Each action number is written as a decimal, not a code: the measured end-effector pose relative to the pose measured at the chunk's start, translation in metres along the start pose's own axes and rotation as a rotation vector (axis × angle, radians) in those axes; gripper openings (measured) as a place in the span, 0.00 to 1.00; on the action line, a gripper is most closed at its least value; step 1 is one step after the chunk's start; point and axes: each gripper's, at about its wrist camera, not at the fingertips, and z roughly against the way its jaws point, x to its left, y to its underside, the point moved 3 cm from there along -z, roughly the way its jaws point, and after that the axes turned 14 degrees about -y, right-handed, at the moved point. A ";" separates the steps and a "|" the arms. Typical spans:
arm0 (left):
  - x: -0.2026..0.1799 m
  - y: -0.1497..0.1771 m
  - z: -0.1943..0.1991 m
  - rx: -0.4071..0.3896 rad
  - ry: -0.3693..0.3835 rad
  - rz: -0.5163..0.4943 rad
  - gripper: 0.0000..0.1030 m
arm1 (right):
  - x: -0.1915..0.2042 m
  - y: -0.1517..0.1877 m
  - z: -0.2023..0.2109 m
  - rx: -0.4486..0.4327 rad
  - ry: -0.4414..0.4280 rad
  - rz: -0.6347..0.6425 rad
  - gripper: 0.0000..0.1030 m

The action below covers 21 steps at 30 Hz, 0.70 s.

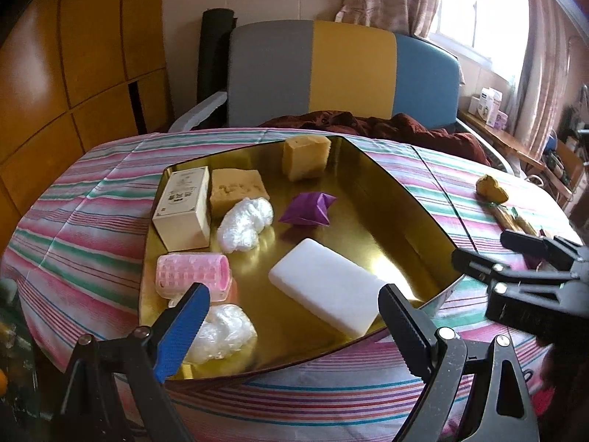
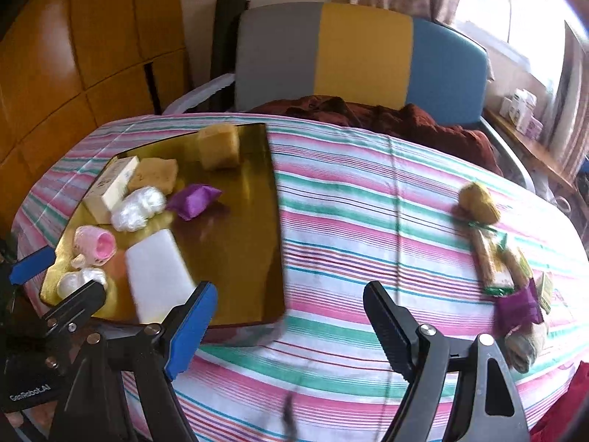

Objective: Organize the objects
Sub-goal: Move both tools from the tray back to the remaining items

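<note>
Right wrist view: our right tool (image 2: 289,316) hangs released, nothing between its jaws, gold tray (image 2: 274,221) off to its left w/ most items in. Leftovers, a yellow sponge (image 2: 478,202) & wrapped sticks (image 2: 493,258), lie ahead-right on the table (image 2: 349,202). Left tool (image 1: 291,326) also released over the tray. Next, we reckon: reach right, clench on one.

Each handheld tool is a black plastic frame of triangular cut-out arms joined with round silver rivets. On both the left gripper (image 1: 294,316) and the right gripper (image 2: 291,316), one finger wears a blue ridged pad and the other a black ridged pad. White lettering reads "GenRobot.AI" on a black body.
</note>
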 end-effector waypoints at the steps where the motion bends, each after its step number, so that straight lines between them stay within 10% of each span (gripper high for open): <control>1: -0.002 0.000 0.000 0.001 0.000 -0.006 0.91 | -0.008 0.000 0.002 -0.001 0.004 -0.020 0.81; 21: -0.052 -0.008 0.006 -0.009 0.083 -0.135 0.91 | -0.252 0.019 0.102 -0.163 0.208 -0.650 0.81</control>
